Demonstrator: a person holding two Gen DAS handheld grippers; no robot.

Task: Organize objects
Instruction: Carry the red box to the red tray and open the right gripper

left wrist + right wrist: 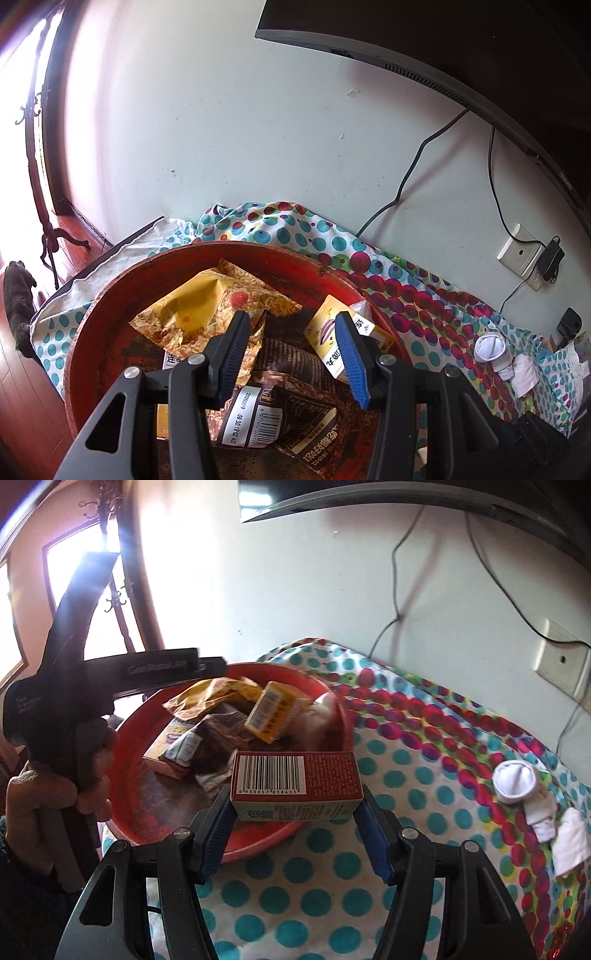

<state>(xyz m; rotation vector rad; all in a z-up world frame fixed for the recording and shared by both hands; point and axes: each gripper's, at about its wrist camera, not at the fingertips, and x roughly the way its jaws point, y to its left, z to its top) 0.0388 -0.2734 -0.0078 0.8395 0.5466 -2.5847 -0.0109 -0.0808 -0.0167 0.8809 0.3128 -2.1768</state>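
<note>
A: Right gripper (295, 805): clamped on red carton (295, 781), barcode face up, held level between both blue pads. Position?

B: Above near rim of red basin (122, 775), carton partly over basin, partly over dotted cloth (314, 897). Not touching basin contents.

A: Left gripper (291, 343): jaws apart, nothing between pads. Hovering over basin (85, 332) interior.

B: Contents under it: yellow crinkled packet (207, 314) toward far side, brown wrapper (291, 413) with barcode and date print directly below, small yellow box (332, 332) tilted just behind right pad. Contact between pad and box: cannot tell.

A: From right wrist view, left tool body (74, 686) visible at left, gripped by hand (55, 786).

B: Outside basin: rolled white sock (517, 782) and flat white cloth piece (569, 842) on dotted cloth, well apart from basin, toward wall socket (561, 661).

A: Dark monitor (461, 55) edge overhead, cables down wall.
</note>
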